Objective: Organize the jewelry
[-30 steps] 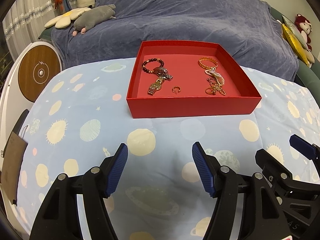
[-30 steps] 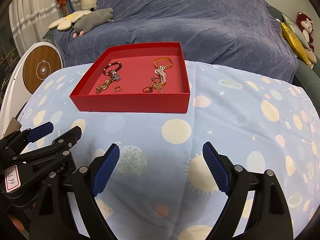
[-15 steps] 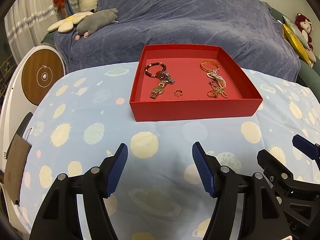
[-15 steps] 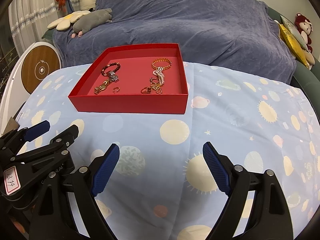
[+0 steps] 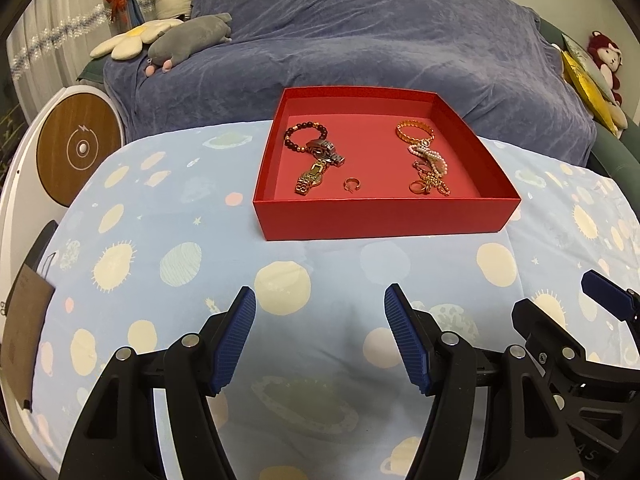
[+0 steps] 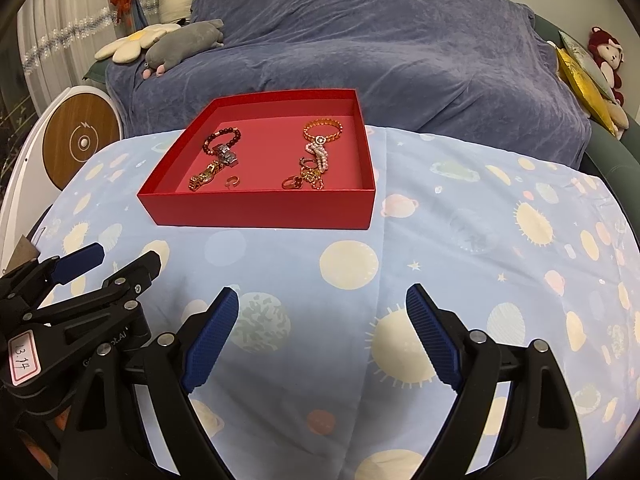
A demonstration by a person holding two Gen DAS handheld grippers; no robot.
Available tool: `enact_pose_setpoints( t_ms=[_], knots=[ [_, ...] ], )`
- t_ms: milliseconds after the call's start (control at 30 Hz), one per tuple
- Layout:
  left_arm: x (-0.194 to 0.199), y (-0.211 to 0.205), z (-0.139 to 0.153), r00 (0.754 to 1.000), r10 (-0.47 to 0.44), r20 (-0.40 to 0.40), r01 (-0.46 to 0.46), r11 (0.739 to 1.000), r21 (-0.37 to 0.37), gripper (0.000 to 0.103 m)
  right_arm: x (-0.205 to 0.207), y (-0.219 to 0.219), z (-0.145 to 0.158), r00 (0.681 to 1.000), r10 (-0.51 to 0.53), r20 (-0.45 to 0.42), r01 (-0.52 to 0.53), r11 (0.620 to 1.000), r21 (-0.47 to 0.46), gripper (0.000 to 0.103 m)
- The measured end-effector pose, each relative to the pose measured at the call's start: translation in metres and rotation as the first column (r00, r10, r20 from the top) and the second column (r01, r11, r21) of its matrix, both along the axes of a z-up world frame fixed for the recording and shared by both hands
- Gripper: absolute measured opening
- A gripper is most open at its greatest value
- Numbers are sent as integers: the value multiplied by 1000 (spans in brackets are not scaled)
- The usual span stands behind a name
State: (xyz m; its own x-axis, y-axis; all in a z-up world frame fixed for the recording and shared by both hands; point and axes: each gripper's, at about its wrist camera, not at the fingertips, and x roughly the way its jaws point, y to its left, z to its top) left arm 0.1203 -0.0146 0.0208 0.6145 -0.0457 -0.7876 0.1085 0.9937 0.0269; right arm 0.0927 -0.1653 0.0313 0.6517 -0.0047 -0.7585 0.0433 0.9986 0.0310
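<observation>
A red tray (image 5: 384, 216) stands on the planet-print cloth, also in the right wrist view (image 6: 260, 212). In it lie a dark bead bracelet (image 5: 304, 136) with a gold watch (image 5: 310, 178), a small gold ring (image 5: 352, 185), a gold bangle (image 5: 415, 131) and a tangle of pearl and gold pieces (image 5: 430, 172). My left gripper (image 5: 320, 336) is open and empty, well short of the tray. My right gripper (image 6: 322, 336) is open and empty, to the right of the left one.
A sofa under a blue-grey blanket (image 5: 360, 32) stands behind the table, with plush toys (image 5: 188, 38) on its left end and cushions (image 5: 588, 84) at the right. A round white and wood device (image 5: 76, 148) stands at the left table edge.
Both grippers have drawn back a little from the tray, which now looks slightly farther away. Both stay open and empty.
</observation>
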Motion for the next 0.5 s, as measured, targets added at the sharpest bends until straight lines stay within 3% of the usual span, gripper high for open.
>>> enact_pose_setpoints(
  t_ms=[100, 500],
  knots=[
    [-2, 1, 1, 1000, 20, 18, -20, 1000, 20, 73, 0, 0, 0, 1000, 1, -1, -1, 1000, 2, 85],
    [-3, 1, 2, 999, 31, 30, -32, 999, 38, 73, -1, 0, 1, 1000, -11, 9, 11, 1000, -17, 88]
  ],
)
